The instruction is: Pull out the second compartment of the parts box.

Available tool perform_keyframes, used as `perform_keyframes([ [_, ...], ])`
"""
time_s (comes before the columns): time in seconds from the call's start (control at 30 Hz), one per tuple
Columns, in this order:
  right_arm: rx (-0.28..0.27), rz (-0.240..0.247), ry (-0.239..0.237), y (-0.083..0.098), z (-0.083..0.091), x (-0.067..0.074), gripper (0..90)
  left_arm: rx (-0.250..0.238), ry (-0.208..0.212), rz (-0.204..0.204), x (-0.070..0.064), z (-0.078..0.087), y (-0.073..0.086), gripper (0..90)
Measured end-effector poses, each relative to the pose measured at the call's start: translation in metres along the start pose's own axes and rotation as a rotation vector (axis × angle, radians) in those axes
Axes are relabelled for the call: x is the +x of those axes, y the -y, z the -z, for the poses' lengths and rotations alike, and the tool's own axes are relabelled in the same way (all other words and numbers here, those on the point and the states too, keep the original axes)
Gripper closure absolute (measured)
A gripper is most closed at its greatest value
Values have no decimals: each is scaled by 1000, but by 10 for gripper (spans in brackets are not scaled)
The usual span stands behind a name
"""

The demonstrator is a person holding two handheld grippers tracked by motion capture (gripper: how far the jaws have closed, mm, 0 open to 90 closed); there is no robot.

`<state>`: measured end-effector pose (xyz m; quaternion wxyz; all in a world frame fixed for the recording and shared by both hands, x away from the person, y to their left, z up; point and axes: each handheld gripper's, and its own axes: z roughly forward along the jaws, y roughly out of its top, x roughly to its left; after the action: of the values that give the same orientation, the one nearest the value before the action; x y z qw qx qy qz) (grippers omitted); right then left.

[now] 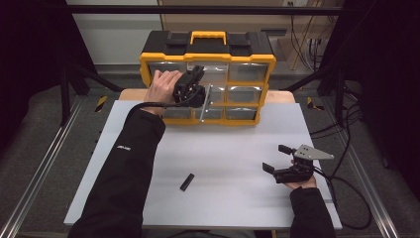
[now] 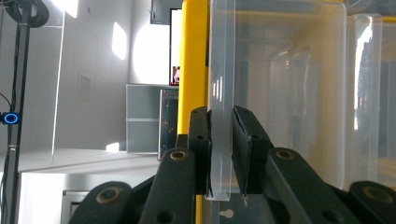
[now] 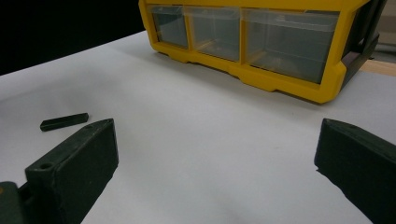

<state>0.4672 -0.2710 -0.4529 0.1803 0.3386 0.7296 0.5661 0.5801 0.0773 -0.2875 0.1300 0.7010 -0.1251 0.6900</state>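
Jaws: left gripper [image 2: 220, 154] clamped on drawer lip [image 2: 219, 93] | right gripper [image 1: 275, 158] apart | drawer contents unclear

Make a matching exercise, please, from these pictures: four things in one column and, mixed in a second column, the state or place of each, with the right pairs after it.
Things:
1. left gripper
2. right gripper
3. small black bar
4. yellow and black drawer organizer

States or places:
A. lies flat on the white table top, held by nothing
B. stands upright at the far edge of the table
C. jaws wide apart, nothing between them
D. jaws closed on the edge of a clear plastic drawer

Pairs: 1-D, 2-C, 3-A, 4-B
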Motion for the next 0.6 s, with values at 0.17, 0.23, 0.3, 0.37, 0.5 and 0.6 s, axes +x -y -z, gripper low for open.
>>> perform_keyframes([
  [0.17, 0, -1, 1, 0, 0, 0, 2, -4, -5, 1, -1, 4, 0, 777],
  [0.23, 1, 0, 1, 0, 0, 0, 1, -9, -7, 4, -1, 4, 0, 777],
  [0.3, 1, 0, 0, 0, -1, 0, 1, -7, -10, -2, -1, 6, 0, 777],
  [0.37, 2, -1, 1, 0, -1, 0, 2, -8, -11, -3, -3, 7, -1, 777],
  [0.5, 3, 0, 1, 0, 0, 0, 1, -5, -13, -10, -4, 8, -2, 777],
  [0.6, 3, 0, 0, 0, 0, 0, 1, -5, -16, -17, -4, 9, -2, 778],
])
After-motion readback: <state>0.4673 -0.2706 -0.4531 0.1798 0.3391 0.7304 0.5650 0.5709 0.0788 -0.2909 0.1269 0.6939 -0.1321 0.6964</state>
